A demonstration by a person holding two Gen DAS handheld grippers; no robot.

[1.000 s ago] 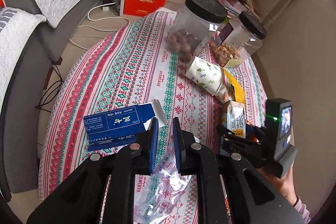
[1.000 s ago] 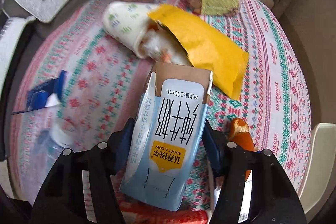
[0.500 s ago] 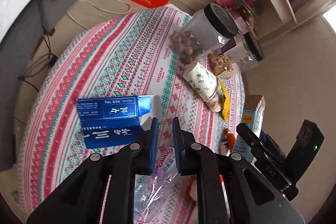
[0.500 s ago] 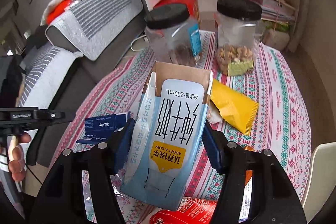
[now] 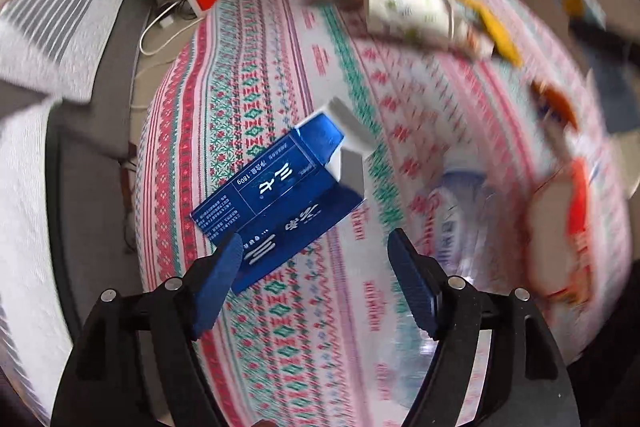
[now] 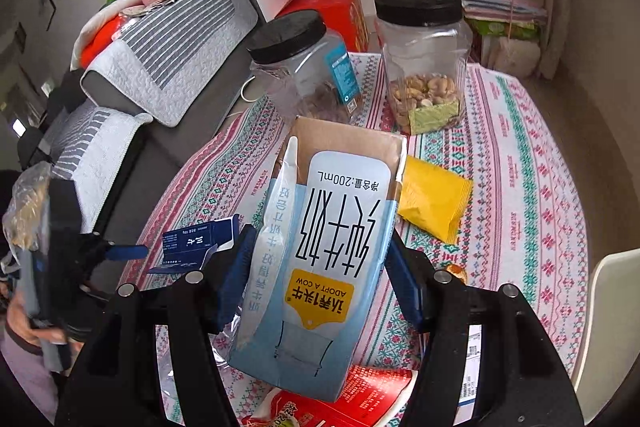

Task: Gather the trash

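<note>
Right tool (image 6: 320, 259) clamps glossy rectangular milk carton (image 6: 320, 259)

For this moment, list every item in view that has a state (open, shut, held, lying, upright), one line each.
left gripper: jaws opening, nothing between them.
right gripper: shut on the milk carton.
milk carton: held, lifted off the table.
blue box: lying flat, end flap open.
left jar: upright, black lid on.
right jar: upright, lid on, nuts inside.
paper cup: tipped on its side.
yellow packet: lying flat.
</note>
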